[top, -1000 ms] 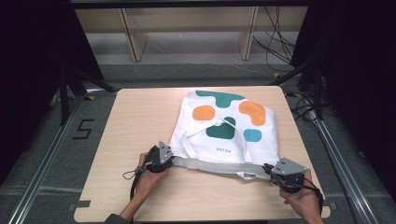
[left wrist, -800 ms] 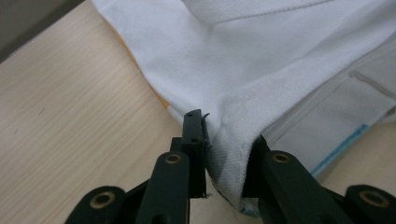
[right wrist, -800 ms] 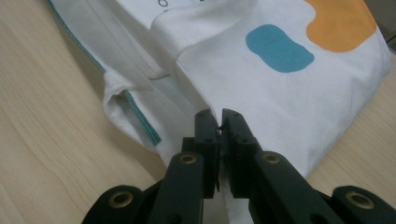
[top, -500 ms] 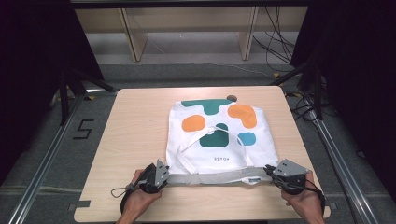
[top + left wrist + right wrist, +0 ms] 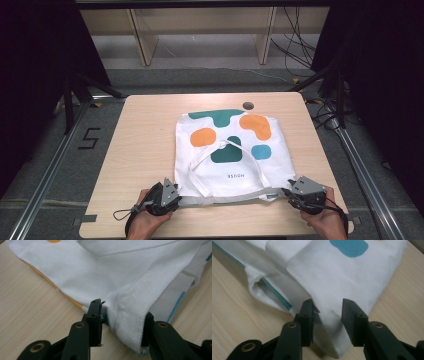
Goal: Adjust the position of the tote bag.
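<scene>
Seemingly flat tote bag (image 5: 232, 150), contents unseen.

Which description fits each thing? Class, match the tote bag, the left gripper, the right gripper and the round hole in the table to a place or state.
Things:
1. tote bag
2. left gripper
3. right gripper
4. round hole

Descriptions:
A. in the tabletop just beyond the bag's far edge
B. jaws just opened, at the bag's near right corner
C. lies flat, white with teal, orange and blue shapes
D. jaws just opened, at the bag's near left corner

Pairs: 1-C, 2-D, 3-B, 4-A
</scene>
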`<state>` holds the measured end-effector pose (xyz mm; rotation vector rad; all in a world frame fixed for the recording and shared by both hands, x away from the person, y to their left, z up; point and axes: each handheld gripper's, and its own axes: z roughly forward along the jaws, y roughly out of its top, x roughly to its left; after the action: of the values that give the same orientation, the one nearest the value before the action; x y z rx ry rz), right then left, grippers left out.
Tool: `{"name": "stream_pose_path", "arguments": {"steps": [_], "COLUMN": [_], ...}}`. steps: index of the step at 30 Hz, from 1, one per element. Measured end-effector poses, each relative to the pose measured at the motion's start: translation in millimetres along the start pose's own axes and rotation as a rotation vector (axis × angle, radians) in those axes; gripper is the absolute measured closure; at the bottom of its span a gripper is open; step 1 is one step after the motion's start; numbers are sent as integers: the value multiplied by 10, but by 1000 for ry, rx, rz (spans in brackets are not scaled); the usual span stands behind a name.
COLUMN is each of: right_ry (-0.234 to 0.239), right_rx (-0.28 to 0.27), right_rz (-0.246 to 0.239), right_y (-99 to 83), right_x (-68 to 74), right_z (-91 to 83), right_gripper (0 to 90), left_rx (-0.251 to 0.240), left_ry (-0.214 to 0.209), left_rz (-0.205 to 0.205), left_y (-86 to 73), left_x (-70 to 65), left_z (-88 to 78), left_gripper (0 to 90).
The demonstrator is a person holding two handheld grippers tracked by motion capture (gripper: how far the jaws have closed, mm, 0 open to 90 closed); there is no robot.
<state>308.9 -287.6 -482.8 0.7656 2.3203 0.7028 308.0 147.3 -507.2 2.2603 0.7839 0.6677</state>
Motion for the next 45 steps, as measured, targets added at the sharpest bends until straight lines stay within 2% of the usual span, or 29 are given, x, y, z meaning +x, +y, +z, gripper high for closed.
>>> {"name": "stream_pose_path", "arguments": {"steps": [3,5,6,8,10,12,13,14,16,17,20,22,23,24,26,27,28,29,30,31,33,36,37,39,41,42,43,44,45], "right_ry": [-9,-5,-21,-17,-5,-25,-36,-53,-54,-54,-47,-14,-13,-11,-14,-19,-21,-23,-37,-37,-33,-25,-20,-16,-11,-15,-15,-22,-29], "right_rx": [26,24,52,64,62,48,30,13,17,17,49,40,35,38,27,20,6,-11,-55,-55,-86,-126,-134,-137,-146,-166,-166,-177,-188], "right_rz": [-16,26,43,44,78,60,58,54,22,22,-15,63,61,62,55,54,67,69,98,98,120,157,160,163,165,190,190,200,185], "right_y": [-33,-80,-127,-156,-186,-167,-145,-99,-63,-63,-65,-84,-86,-73,-67,-63,-61,-59,-46,-46,-41,-38,-37,-40,-46,-36,-36,-29,-21], "right_x": [-12,-70,-139,-173,-203,-226,-231,-269,-271,-271,-288,-305,-318,-310,-317,-323,-320,-332,-349,-349,-359,-348,-341,-335,-331,-318,-318,-308,-315], "right_z": [38,71,100,114,139,175,203,260,296,296,330,321,301,274,264,251,235,209,164,164,122,53,46,39,17,-18,-18,-35,-52], "right_gripper": [591,581,561,551,523,520,508,511,583,583,729,769,781,799,805,809,813,815,817,817,816,815,815,816,816,816,816,820,830], "left_rx": [-1,-2,1,8,11,11,30,15,19,20,14,9,-8,4,5,-5,0,1,-10,-8,-15,-33,-59,-66,-62,-73,-117,-121,-141], "left_ry": [1,-1,1,6,11,18,16,16,21,22,8,-1,-7,-14,-15,-9,-7,-13,-10,-17,-6,-5,0,-2,-5,0,15,20,27], "left_rz": [-13,-12,-15,-15,-1,-4,-2,-9,-7,-8,-11,-17,13,-4,0,32,33,9,28,7,26,18,-13,-17,-3,-8,-42,-35,-38], "left_y": [1,3,3,5,10,13,20,13,13,11,11,20,29,30,36,49,57,53,62,59,65,75,75,81,96,105,119,132,149], "left_x": [7,14,9,0,-8,-10,-3,7,10,13,31,47,71,45,37,48,44,29,45,32,36,48,51,59,90,95,84,94,92], "left_z": [17,35,68,75,97,120,116,129,122,120,112,102,107,98,102,103,95,92,90,77,40,-24,-56,-69,-118,-141,-150,-183,-206], "left_gripper": [574,556,517,511,497,483,476,475,488,488,538,599,639,712,737,761,779,791,800,800,803,804,804,804,805,804,804,803,803]}}
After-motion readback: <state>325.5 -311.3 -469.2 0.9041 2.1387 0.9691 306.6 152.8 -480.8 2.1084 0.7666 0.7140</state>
